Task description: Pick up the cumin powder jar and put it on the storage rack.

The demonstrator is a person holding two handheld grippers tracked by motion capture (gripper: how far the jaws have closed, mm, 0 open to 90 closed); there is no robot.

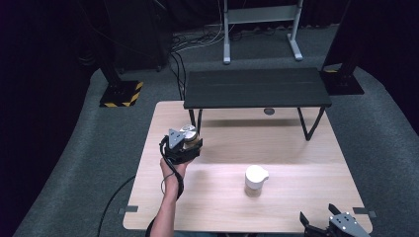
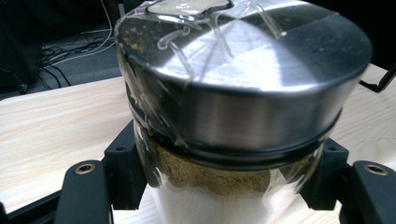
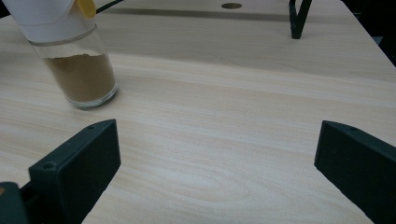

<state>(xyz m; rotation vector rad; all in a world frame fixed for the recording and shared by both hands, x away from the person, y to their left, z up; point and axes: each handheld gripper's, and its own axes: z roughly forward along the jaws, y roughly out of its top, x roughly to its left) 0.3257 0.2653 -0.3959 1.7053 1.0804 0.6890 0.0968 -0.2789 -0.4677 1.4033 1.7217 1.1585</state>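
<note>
Steel-lidded spice jar [image 2: 233,121] sitting clamped between the left gripper [image 1: 182,146] jaws over the table's [image 1: 296,207] left side, right gripper [image 3: 219,172] resting wide open and holding nothing, white-capped jar [image 1: 255,180] standing mid-table.

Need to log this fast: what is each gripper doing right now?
Left gripper: closed on the steel-lidded jar.
Right gripper: open, holding nothing, above the table.
</note>
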